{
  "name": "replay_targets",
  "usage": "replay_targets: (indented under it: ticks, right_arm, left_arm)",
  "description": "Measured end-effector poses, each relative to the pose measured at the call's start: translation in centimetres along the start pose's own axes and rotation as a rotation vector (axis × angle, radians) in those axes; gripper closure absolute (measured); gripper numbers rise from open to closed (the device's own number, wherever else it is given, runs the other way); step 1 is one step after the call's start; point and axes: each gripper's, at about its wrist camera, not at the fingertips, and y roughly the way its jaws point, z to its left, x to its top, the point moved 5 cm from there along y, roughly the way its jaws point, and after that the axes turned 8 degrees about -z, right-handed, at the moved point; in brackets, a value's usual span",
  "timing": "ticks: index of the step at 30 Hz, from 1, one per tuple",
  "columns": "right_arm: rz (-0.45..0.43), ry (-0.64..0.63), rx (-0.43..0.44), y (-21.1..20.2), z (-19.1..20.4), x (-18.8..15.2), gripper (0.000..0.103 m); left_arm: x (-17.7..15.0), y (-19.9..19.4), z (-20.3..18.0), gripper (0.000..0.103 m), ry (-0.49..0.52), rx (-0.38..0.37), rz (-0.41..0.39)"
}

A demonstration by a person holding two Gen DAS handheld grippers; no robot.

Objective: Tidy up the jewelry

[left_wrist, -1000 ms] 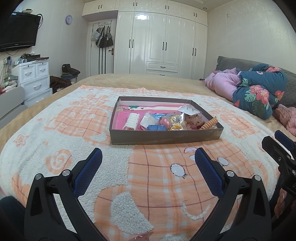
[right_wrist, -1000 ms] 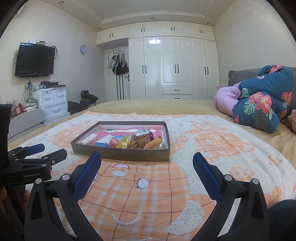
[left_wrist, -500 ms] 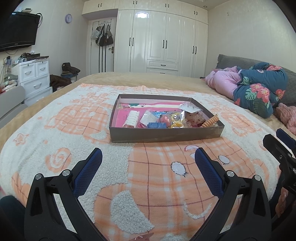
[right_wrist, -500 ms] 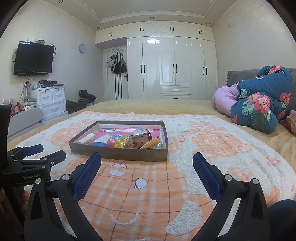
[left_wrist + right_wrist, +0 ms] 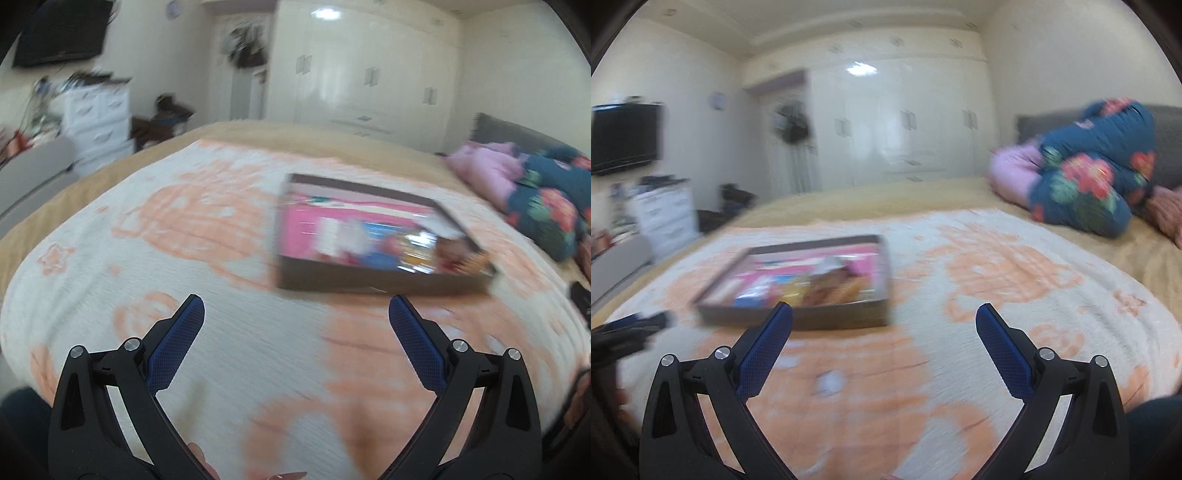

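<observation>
Bedroom walls of cream and a long white built-in wardrobe [image 5: 905, 122] fill the background, all smeared by motion blur. We hold both tools above a bed spread with a fleecy white-and-orange patterned blanket [image 5: 166, 258].

Our left gripper [image 5: 295, 319] has its blue-padded fingers [image 5: 177, 343] spread wide with nothing between them. Ahead of them and off toward the right-hand finger lies a shallow brown cardboard tray with a pink floor [image 5: 369, 286], resting on the blanket. Small jewelry items [image 5: 388, 240] are heaped inside it, mostly toward the right end; the blur keeps us from telling one piece from another.

Our right gripper [image 5: 884, 323] is likewise wide open and empty. From this view the tray [image 5: 831, 319] sits ahead of the left-hand finger, whose tip overlaps the tray's near wall in the picture; we cannot tell whether they touch. The black tip of the left gripper [image 5: 631, 325] shows at the far left edge.

Beyond the right-hand fingers, a dark blue floral quilt [image 5: 1093, 177] and a pink bundle [image 5: 1012, 173] are piled near the grey headboard [image 5: 1167, 147]. To the left stand a white chest of drawers [image 5: 98, 122] and a wall-mounted black television [image 5: 624, 136].
</observation>
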Motion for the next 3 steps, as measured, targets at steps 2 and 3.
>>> replay_targets:
  ticks: [2,3]
  right_arm:
    - [0.065,0.07,-0.077,3.5,-3.1,0.9,0.006]
    - [0.114,0.083,-0.167,6.1,-5.4,1.4,0.006]
  left_arm:
    - [1.6,2.9,3.8,0.011,-0.019,0.101,0.018]
    - [2.2,4.3,5.6,0.011,-0.022,0.161,0.041]
